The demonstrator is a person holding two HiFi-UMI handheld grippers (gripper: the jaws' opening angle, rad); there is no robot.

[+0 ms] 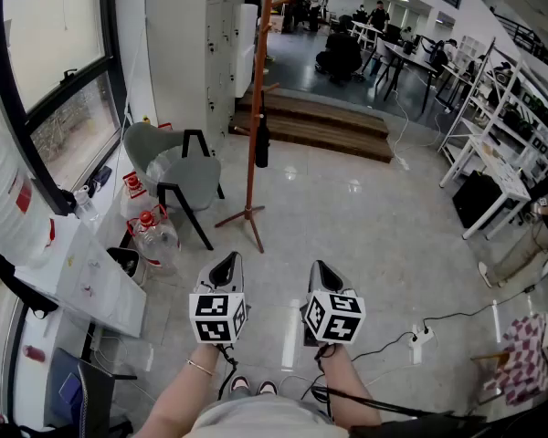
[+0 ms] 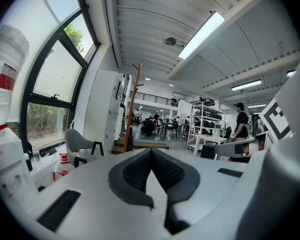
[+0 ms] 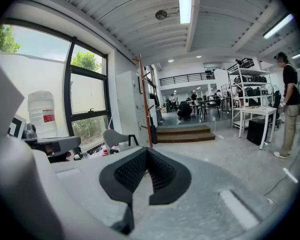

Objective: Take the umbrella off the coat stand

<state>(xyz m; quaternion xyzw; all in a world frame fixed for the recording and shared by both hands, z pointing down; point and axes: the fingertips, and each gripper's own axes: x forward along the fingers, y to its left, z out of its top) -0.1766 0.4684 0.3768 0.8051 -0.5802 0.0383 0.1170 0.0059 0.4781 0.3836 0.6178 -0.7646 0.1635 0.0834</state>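
Foreground: L gripper (image 1: 226, 261) & R gripper (image 1: 321, 267), both w/ jaws pressed together on nothing. Mid-floor: water bottles (image 1: 152, 235) & grey chair (image 1: 172, 166), left of the coat stand (image 1: 257, 80). Black umbrella (image 1: 262, 140) hangs against its pole; wooden steps (image 1: 321, 122) behind.

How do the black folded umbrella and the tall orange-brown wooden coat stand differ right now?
The coat stand is orange-brown wood; the umbrella is black. The coat stand rests on splayed feet on the floor; the umbrella hangs clear of the floor beside its pole. The coat stand is tall; the umbrella far shorter. Both are upright.
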